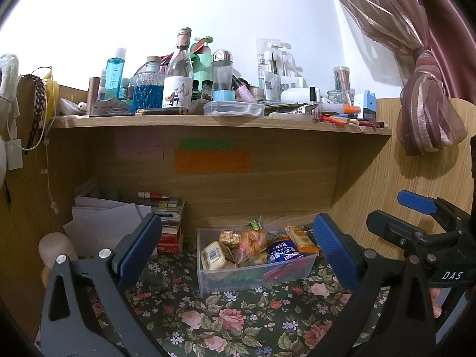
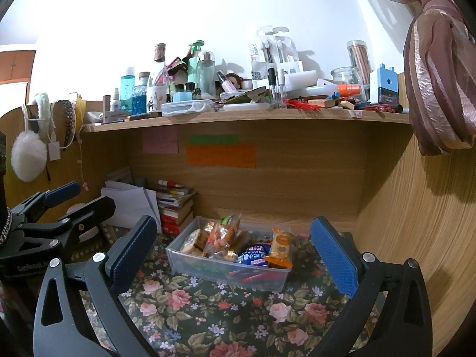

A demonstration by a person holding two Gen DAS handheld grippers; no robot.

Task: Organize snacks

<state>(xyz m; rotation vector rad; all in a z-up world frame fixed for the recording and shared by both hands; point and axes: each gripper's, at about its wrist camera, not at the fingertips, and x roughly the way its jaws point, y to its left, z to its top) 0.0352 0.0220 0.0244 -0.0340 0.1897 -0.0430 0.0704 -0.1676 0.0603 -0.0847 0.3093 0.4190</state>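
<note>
Both claws, left (image 1: 238,250) and right (image 2: 233,253), gaping wide, empty, aimed at bin (image 2: 208,263); snacks (image 2: 253,251) heaped inside, probably sorted already.

White letters "DAS" on the black body of the right gripper (image 1: 416,217), seen from the left wrist camera. "obeis" runs vertically up a tall clear bottle of turquoise liquid (image 1: 114,73) on the shelf. A partial word, "Cen…", on the black left gripper's frame (image 2: 26,268). Writing on the orange sticky note (image 2: 220,154) and on the blue snack packet (image 1: 282,253) is too small to read.
</note>
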